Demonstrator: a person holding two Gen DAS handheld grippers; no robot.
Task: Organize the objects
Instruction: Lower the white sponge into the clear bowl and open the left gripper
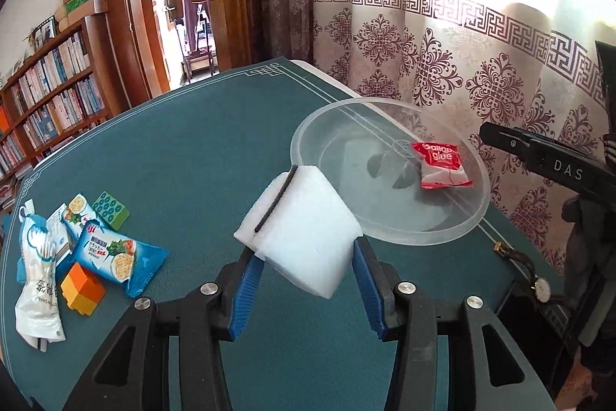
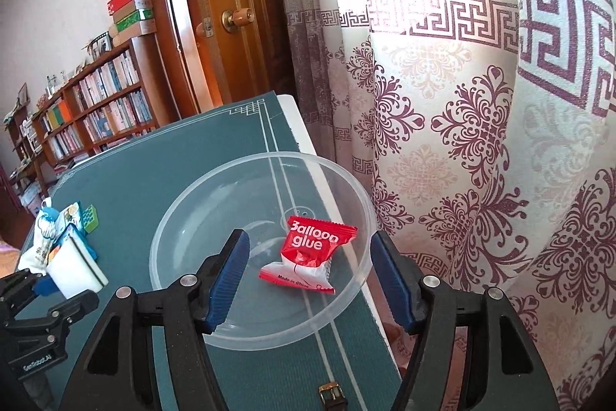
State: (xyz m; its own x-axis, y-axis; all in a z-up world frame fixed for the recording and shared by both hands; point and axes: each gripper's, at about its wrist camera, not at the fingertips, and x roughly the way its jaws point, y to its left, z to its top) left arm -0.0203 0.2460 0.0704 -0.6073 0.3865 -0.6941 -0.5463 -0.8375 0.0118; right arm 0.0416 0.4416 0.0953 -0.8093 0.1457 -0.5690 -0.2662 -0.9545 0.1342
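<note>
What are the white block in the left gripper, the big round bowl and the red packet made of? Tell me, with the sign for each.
White block: probably foam sponge; matte, fine-pored faces, with a thin dark strip along one edge.
Bowl: clear plastic, glossy; the table mat's lines show through it.
Red packet: thin glossy plastic film, by its crinkles and crimped ends.
The left gripper is clamped on the block.

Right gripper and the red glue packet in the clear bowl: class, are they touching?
Apart. The right wrist view shows the right gripper open, its jaws either side of the glue packet with bare bowl visible between.
</note>
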